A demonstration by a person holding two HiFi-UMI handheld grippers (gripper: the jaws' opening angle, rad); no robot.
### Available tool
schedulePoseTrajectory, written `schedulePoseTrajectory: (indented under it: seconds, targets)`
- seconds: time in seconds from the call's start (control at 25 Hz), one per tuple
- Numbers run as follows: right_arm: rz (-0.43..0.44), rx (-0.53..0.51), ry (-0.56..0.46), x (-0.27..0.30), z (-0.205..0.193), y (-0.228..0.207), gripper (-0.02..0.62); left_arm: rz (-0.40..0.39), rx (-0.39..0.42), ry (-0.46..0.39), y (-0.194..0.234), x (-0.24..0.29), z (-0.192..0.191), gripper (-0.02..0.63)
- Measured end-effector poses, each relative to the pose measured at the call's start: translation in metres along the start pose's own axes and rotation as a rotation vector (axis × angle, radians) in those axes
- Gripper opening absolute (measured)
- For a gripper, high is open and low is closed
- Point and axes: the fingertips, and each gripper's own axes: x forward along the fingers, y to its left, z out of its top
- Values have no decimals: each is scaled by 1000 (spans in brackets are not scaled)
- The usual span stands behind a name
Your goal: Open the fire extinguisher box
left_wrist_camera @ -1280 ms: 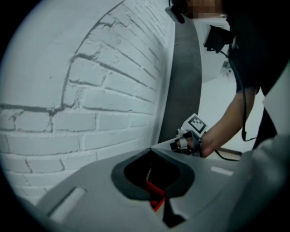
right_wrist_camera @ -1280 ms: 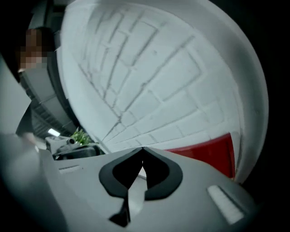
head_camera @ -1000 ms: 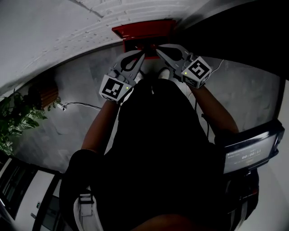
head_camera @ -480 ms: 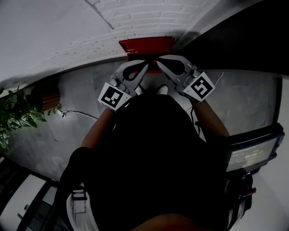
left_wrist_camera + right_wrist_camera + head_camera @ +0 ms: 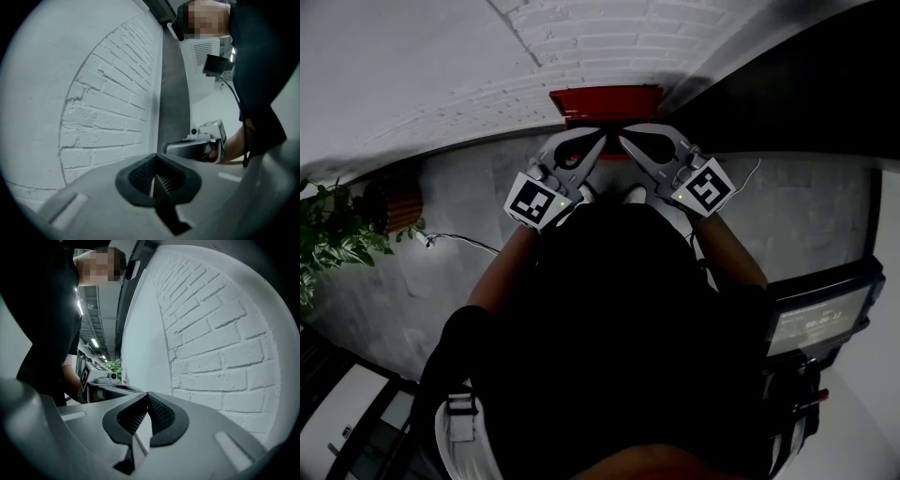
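Note:
The red fire extinguisher box [image 5: 605,101] stands on the floor against the white brick wall [image 5: 581,37], at the top middle of the head view. My left gripper [image 5: 600,139] and right gripper [image 5: 623,141] hover side by side just in front of it, tips almost meeting. Both are shut with nothing between the jaws. In the left gripper view my left gripper [image 5: 154,176] has its pads pressed together, with the other gripper's body [image 5: 197,147] beyond. The right gripper [image 5: 147,414] is likewise shut in the right gripper view. Neither gripper view shows the box.
A potted plant [image 5: 328,234] and a thin cable [image 5: 459,239] are at the left on the grey floor. A dark panel [image 5: 787,75] rises at the right of the box. A device with a lit screen [image 5: 816,319] hangs at the person's right side.
The head view dropped toward the wall, so the box sits lower in the picture. Both grippers stayed just before the box, and their tips drew closer together. Jaws stayed shut.

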Motion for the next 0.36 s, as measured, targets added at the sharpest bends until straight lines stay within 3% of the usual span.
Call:
schedulePoseTrajectory:
  seconds: [0.16, 0.36]
  targets:
    - [2, 6, 2, 3, 0, -1, 9, -3, 0, -14, 2, 2, 2, 2]
    - [4, 28, 5, 5, -28, -2, 9, -9, -13, -1, 3, 7, -23, 2]
